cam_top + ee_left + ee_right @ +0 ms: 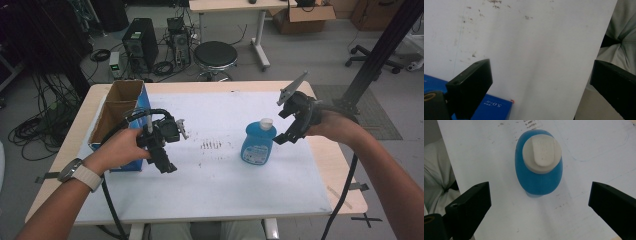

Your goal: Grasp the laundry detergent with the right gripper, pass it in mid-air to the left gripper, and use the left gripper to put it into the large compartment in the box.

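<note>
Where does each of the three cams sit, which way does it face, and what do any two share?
High view: above the person's side, looking forward and down on the table; both forearms, left gripper and right gripper show.
Left gripper view: on the left gripper, facing down at the white sheet and blue box; open jaws.
Right gripper view: on the right gripper, above the blue bottle; open jaws.
Shared: high and right gripper views both show the bottle.

A blue plastic bottle with a white cap (pixel 258 142) is standing right of the white table surface's (pixel 220 190) middle. An open blue cardboard box (pixel 120 117) is blocking the left edge, while the near half is lying open.
</note>
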Action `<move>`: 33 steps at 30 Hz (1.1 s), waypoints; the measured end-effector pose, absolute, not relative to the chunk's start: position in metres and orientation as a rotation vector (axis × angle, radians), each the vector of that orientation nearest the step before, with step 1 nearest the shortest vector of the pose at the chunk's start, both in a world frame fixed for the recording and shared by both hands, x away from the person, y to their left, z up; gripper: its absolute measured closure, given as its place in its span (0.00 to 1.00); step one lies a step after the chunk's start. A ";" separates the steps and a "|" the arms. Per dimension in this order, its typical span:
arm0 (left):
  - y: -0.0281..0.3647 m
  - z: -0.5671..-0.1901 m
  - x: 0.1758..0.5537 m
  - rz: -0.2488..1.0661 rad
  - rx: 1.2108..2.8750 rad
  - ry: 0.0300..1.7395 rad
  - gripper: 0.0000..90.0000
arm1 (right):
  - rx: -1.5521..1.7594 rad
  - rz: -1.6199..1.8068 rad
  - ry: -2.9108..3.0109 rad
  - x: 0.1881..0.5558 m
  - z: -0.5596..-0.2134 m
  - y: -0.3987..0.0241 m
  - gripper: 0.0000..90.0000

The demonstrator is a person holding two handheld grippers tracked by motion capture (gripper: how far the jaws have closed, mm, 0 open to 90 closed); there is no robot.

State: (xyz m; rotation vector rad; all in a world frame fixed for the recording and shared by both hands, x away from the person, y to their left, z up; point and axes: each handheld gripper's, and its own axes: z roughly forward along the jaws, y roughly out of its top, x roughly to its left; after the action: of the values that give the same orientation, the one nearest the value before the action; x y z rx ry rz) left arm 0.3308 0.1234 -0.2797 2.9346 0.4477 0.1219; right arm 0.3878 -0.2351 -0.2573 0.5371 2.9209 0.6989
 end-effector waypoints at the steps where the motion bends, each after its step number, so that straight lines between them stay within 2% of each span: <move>1: 0.123 -0.280 0.331 0.126 2.935 0.446 0.05 | 0.533 0.701 2.920 0.388 -0.258 -0.236 0.05; 33: 0.120 -0.283 0.333 0.108 2.941 0.450 0.05 | 0.552 0.930 2.847 0.387 -0.300 -0.260 0.04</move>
State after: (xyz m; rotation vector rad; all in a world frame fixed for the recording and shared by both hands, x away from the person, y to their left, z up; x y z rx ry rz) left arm 0.3325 0.1197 -0.2835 2.9409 0.4502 0.1085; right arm 0.3871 -0.2598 -0.2998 0.5520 2.8470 0.9296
